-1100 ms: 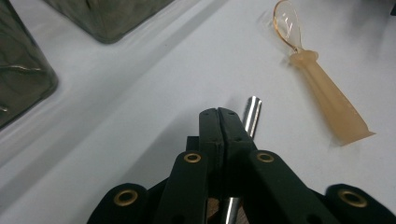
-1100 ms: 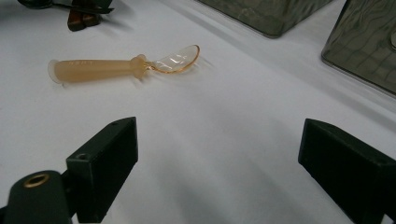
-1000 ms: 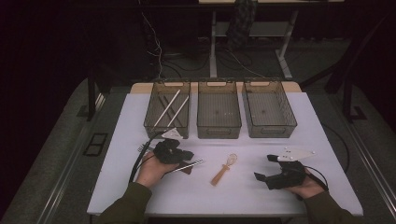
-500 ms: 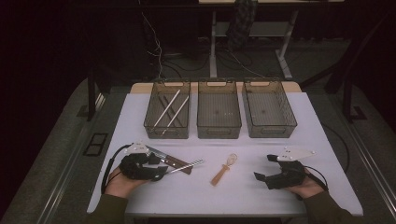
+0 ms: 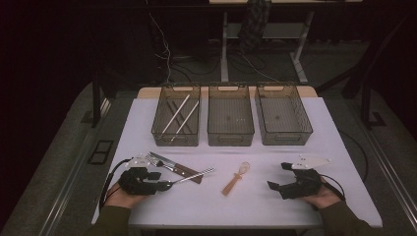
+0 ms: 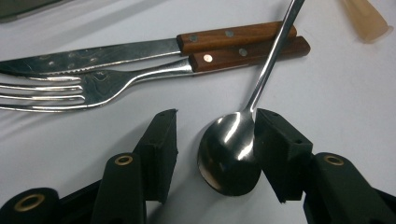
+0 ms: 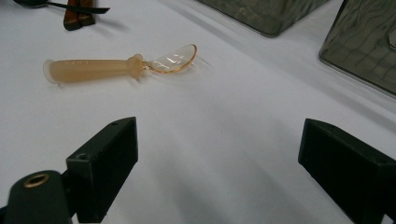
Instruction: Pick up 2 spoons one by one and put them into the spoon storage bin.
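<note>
Three wire baskets sit in a row along the far edge of the desk [image 5: 314, 123]: the left basket [image 5: 156, 129] holds two pale sticks [image 5: 178, 117], while the middle basket [image 5: 250, 130] and the right basket [image 5: 306, 129] look bare inside. Near the front left corner the left tongs [image 5: 163, 185] lie low on the desk, spread apart around the bowl of a metal spoon [image 6: 229, 149]. In the left gripper view one pad touches the bowl's edge where the neck begins and the other stands clear of it, so nothing is clamped. The spoon's handle runs away toward the middle of the desk and crosses over the wooden grips of a knife [image 6: 140, 46] and a fork [image 6: 107, 81], which lie side by side just beyond the tongs and crowd that side of the spoon. An amber plastic spoon [image 5: 236, 178] lies alone near the middle of the front half. Close to the front right corner the right tongs [image 5: 278, 177] rest in the person's hand, spread wide with bare desk between them, well apart from the plastic spoon.
</note>
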Motion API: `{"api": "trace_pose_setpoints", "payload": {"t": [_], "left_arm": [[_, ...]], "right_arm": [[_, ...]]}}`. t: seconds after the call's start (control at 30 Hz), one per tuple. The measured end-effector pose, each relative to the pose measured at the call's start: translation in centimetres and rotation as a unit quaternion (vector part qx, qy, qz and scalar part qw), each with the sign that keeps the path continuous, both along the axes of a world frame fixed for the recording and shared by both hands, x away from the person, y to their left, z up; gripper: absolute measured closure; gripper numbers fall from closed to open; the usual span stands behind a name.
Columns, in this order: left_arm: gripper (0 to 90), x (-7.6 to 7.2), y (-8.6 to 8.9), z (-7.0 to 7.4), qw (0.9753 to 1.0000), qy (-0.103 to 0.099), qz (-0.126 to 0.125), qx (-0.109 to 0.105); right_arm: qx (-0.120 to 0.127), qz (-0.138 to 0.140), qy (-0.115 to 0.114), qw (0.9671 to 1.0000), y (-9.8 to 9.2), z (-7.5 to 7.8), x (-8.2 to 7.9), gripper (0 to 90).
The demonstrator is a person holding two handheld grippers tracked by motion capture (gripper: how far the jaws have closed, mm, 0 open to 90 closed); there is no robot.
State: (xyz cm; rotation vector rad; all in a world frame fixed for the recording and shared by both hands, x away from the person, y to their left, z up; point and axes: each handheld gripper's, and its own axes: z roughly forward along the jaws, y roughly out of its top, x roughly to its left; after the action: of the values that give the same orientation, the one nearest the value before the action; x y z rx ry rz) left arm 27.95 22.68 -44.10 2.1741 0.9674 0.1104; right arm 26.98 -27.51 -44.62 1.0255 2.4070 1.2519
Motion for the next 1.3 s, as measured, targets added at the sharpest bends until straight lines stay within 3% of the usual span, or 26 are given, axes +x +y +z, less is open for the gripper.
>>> {"api": "trace_pose_setpoints", "payload": {"t": [0.43,0.7,0.93,1.3], "left_arm": [[49.2,-0.5,-0.6,0.1,0.9995,-0.014,-0.017,0.024],[54.3,-0.9,-1.4,0.3,0.9963,-0.037,-0.030,0.071],[62.5,-1.0,-1.7,0.4,0.9952,-0.040,-0.048,0.075],[77.6,-1.1,-1.7,0.8,0.9957,-0.033,-0.065,0.058]], "right_arm": [[-0.003,0.001,-0.001,1.0000,0.1,0.0,0.0,11.3],[-0.003,0.001,-0.001,1.0000,0.1,0.0,0.0,11.3],[-0.004,0.001,-0.001,1.0000,0.1,0.0,0.0,11.3],[-0.006,0.002,-0.003,1.0000,0.1,0.0,0.0,11.3]]}}
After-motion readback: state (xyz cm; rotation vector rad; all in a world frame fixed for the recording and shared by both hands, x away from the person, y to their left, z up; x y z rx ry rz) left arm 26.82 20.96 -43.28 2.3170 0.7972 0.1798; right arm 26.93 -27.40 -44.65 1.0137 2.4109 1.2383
